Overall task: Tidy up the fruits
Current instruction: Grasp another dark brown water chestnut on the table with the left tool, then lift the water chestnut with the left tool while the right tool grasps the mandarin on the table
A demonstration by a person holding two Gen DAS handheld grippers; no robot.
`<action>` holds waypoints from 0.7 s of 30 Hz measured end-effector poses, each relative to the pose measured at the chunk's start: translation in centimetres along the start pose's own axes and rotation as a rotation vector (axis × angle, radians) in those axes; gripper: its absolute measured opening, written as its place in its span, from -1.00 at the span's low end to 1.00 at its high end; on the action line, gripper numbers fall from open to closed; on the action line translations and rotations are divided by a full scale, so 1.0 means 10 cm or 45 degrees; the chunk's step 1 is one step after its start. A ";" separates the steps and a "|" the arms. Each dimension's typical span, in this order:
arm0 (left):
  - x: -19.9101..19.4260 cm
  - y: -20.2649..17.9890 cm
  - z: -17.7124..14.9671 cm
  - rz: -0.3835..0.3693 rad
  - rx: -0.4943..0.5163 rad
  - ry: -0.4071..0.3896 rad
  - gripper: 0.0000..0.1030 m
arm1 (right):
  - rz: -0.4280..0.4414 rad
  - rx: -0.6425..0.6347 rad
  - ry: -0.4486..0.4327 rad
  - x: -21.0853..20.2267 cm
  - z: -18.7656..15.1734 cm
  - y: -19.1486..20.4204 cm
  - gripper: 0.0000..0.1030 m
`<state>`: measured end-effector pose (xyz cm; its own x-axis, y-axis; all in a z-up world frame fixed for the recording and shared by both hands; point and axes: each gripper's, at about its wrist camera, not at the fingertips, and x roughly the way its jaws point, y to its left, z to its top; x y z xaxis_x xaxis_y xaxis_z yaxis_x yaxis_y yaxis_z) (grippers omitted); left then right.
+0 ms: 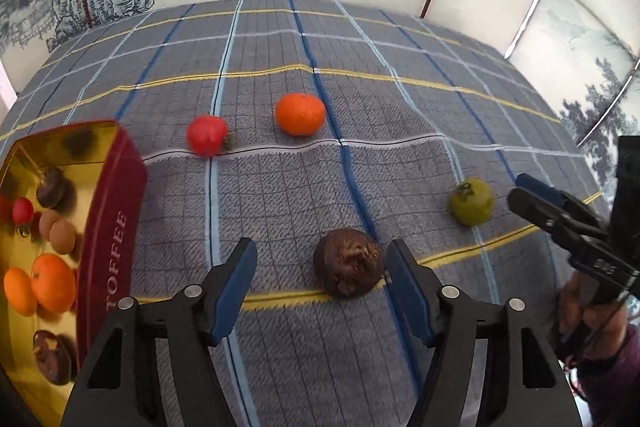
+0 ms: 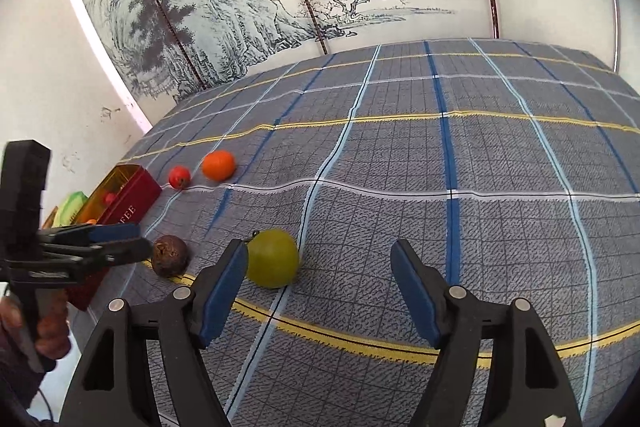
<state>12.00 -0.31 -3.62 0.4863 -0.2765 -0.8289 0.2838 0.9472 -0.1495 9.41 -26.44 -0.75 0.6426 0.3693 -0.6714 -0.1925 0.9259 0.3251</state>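
A brown wrinkled fruit point(image 1: 348, 263) lies on the plaid cloth point(image 1: 280, 195), just inside the right finger of my open left gripper point(image 1: 322, 261). A green fruit point(image 1: 471, 201) lies to its right, an orange point(image 1: 300, 113) and a red fruit point(image 1: 207, 135) farther back. A red TOFFEE tin point(image 1: 116, 227) at the left holds several fruits. In the right wrist view my open right gripper point(image 2: 320, 265) has the green fruit point(image 2: 273, 257) by its left finger; the brown fruit point(image 2: 170, 255), orange point(image 2: 218, 165), red fruit point(image 2: 179, 177) and tin point(image 2: 128, 201) lie to the left.
A painted folding screen point(image 2: 240, 7) stands behind the table. A green and yellow object point(image 2: 72, 207) sits behind the tin at the table's left edge. The left gripper shows side-on in the right wrist view point(image 2: 120, 243), the right gripper in the left wrist view point(image 1: 536, 195).
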 end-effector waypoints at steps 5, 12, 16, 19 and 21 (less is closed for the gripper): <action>0.15 -0.04 0.02 0.003 0.019 0.005 0.19 | 0.025 0.004 0.011 0.02 -0.01 -0.01 0.42; 0.18 -0.13 0.00 -0.080 -0.002 -0.002 -0.31 | 0.043 0.030 0.024 0.04 0.00 -0.05 0.44; 0.16 -0.14 -0.02 -0.072 0.000 -0.009 -0.31 | 0.037 0.019 0.029 0.04 -0.01 -0.04 0.47; 0.14 -0.08 -0.04 -0.083 -0.034 -0.016 -0.31 | 0.014 -0.016 0.014 0.03 -0.01 0.00 0.47; 0.11 -0.06 -0.06 -0.068 -0.040 -0.031 -0.32 | 0.026 -0.106 0.015 0.03 0.08 0.15 0.49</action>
<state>11.89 -1.05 -4.82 0.4912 -0.3305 -0.8059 0.2842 0.9354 -0.2104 9.86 -25.03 0.05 0.6289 0.3889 -0.6732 -0.2670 0.9213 0.2828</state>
